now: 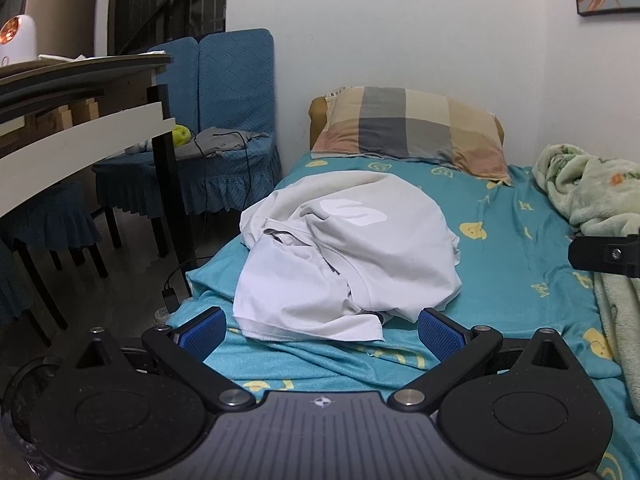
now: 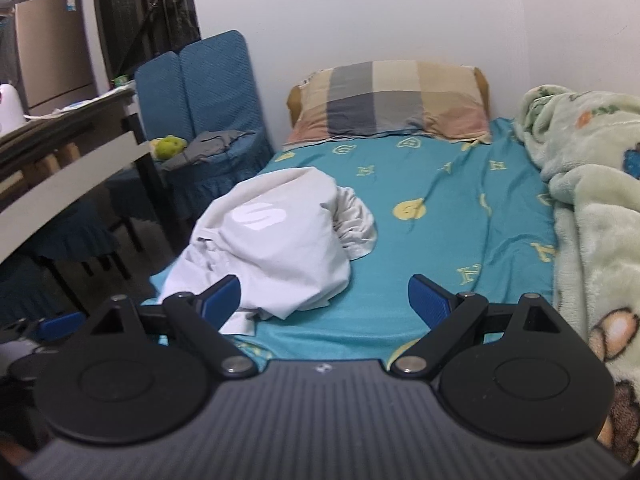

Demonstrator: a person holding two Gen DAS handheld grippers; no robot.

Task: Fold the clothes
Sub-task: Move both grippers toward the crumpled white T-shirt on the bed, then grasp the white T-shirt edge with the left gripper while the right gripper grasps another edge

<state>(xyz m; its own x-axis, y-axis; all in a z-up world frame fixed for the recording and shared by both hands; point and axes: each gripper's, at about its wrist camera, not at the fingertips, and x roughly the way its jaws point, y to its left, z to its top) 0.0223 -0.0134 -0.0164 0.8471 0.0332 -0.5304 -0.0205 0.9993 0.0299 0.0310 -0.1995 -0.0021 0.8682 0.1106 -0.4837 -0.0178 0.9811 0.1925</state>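
Observation:
A crumpled light grey shirt (image 1: 348, 252) with a white S logo lies in a heap on the teal bed sheet (image 1: 520, 224), near the bed's left edge. My left gripper (image 1: 322, 332) is open and empty, its blue pads just in front of the shirt's near hem. In the right wrist view the same shirt (image 2: 280, 248) lies left of centre. My right gripper (image 2: 324, 300) is open and empty, over the sheet (image 2: 440, 208), with its left pad (image 2: 222, 300) in front of the shirt's near edge. A black part of the right gripper shows at the right edge of the left wrist view (image 1: 604, 256).
A plaid pillow (image 1: 412, 128) lies at the head of the bed by the white wall. A pale green fleece blanket (image 2: 592, 208) is bunched along the bed's right side. Left of the bed stand a table (image 1: 80, 120) and blue-covered chairs (image 1: 228, 128) with clothes on a seat.

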